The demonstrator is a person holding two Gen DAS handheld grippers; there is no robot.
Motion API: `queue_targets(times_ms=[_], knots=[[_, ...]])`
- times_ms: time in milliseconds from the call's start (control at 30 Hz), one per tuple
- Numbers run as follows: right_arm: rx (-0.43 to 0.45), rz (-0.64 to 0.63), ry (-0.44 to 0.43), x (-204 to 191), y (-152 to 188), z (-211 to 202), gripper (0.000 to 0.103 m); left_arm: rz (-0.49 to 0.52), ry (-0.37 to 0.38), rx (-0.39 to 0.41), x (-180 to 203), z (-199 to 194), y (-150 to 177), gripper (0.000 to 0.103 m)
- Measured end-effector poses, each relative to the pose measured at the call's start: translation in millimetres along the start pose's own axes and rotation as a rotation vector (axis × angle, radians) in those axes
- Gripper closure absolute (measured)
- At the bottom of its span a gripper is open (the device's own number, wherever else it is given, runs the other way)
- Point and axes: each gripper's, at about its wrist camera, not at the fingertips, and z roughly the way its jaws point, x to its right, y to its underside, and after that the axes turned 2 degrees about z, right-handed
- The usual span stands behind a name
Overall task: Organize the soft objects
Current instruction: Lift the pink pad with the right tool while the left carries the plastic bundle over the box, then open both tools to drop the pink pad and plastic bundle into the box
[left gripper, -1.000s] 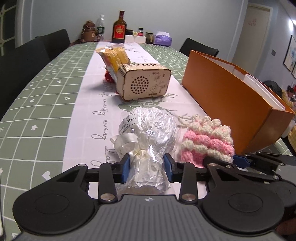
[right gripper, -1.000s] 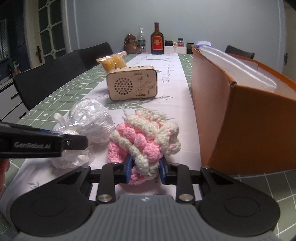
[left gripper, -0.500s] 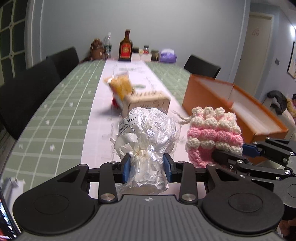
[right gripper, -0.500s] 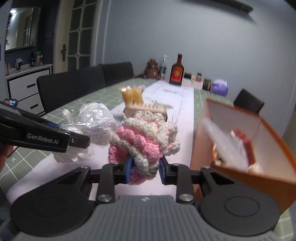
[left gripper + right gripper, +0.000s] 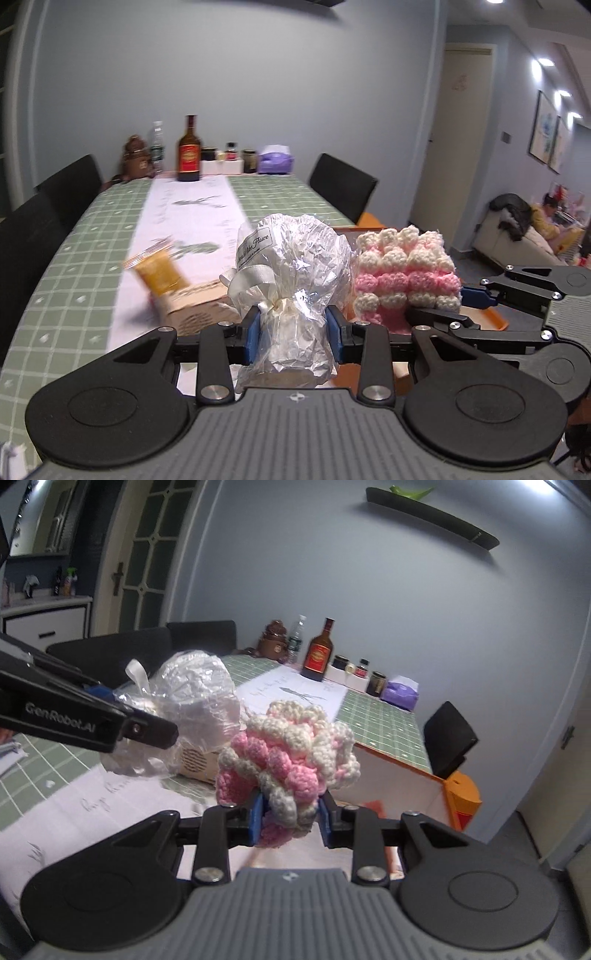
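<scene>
My left gripper (image 5: 293, 334) is shut on a white soft object wrapped in clear cellophane with a ribbon (image 5: 295, 280) and holds it in the air above the table. My right gripper (image 5: 290, 818) is shut on a pink and white crochet piece (image 5: 288, 760), also held in the air. The two held objects are side by side; the crochet piece (image 5: 404, 273) shows to the right in the left wrist view, and the wrapped object (image 5: 192, 701) shows to the left in the right wrist view. The orange box (image 5: 413, 786) lies below and behind the crochet piece.
A wooden speaker box (image 5: 195, 304) and a yellow packet (image 5: 159, 271) lie on the white runner below. A brown bottle (image 5: 189, 155), jars and a purple tissue box (image 5: 276, 162) stand at the table's far end. Black chairs (image 5: 341, 190) line both sides.
Both grippers have risen higher above the table with their objects still held. The table items and the orange box now sit lower in both views.
</scene>
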Motion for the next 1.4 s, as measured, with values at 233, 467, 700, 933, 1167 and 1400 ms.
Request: queue_targets(times_ms=[233, 467, 700, 933, 1167, 1400], knots=[[-0.140, 0.030, 0.040, 65, 4, 7, 0.073, 0.073, 0.126, -0.068, 48, 38, -22, 0.062], [-0.322, 0.054, 0.019, 107, 23, 35, 0.073, 0.181, 0.185, -0.217, 92, 86, -16, 0.062], [-0.469, 0.020, -0.056, 122, 37, 72, 0.072, 0.226, 0.194, -0.340, 105, 118, -4, 0.062], [-0.560, 0.032, -0.113, 132, 43, 99, 0.070, 0.259, 0.197, -0.426, 108, 140, 3, 0.062], [-0.618, 0.042, -0.118, 135, 48, 120, 0.068, 0.287, 0.209, -0.495, 108, 160, 12, 0.062], [-0.645, -0.022, -0.099, 130, 43, 126, 0.060, 0.312, 0.202, -0.507, 113, 163, 11, 0.059]])
